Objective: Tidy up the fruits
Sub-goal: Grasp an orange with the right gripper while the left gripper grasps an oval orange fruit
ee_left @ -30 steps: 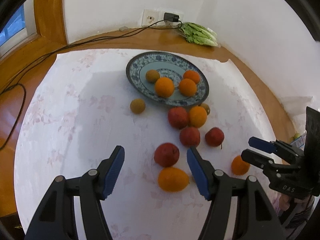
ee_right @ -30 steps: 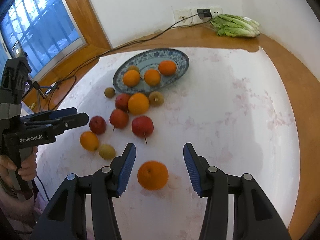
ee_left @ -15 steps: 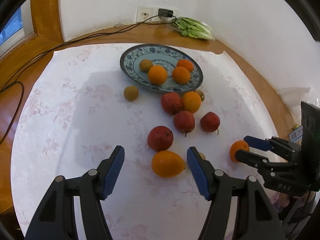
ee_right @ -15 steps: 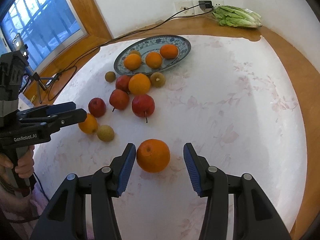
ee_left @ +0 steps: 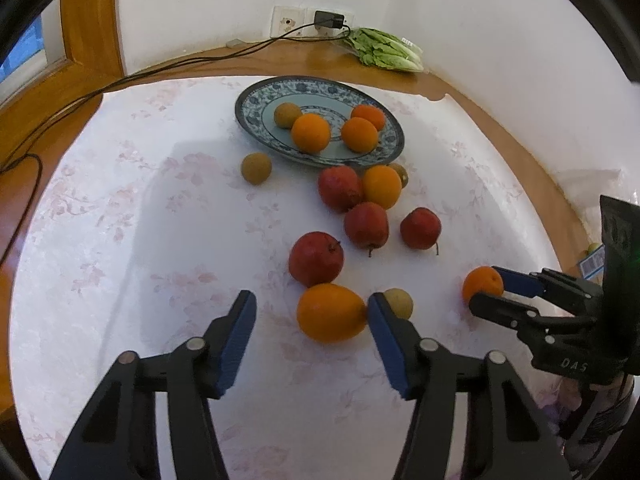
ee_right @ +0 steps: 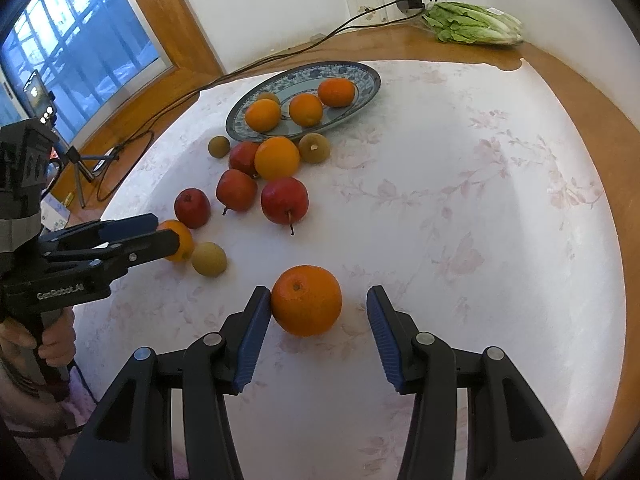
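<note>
L tool (ee_left: 308, 314): jaws had just been closing, with the oblong orange (ee_left: 331, 312) between them. Its right pad touched the fruit's right end; the left pad stood clear, gap visible. Not gripped yet. The fruit's long axis ran roughly left-right across the view, i.e. along the line between the pads; it lay on the worktop (ee_left: 120, 240) just below a red apple (ee_left: 316, 258) and beside a small tan fruit (ee_left: 398, 302).

R tool (ee_right: 314, 314): part open, width unchanged vs 1 s ago. The round orange (ee_right: 306, 300) sat between the jaws, stem dimple facing up and toward the camera, no clear long axis. Left pad touching or nearly touching its side; right pad well clear. Fruit resting on the worktop, not lifted.

Vs earlier frames: both oranges sat deeper between my jaws than 1 s ago, when each lay near or beyond the tips. L jaws narrower than before.

Plate (ee_left: 384, 120) at the far side held three oranges and one tan fruit. Apples, one orange and tan fruits were loose near its front rim.
</note>
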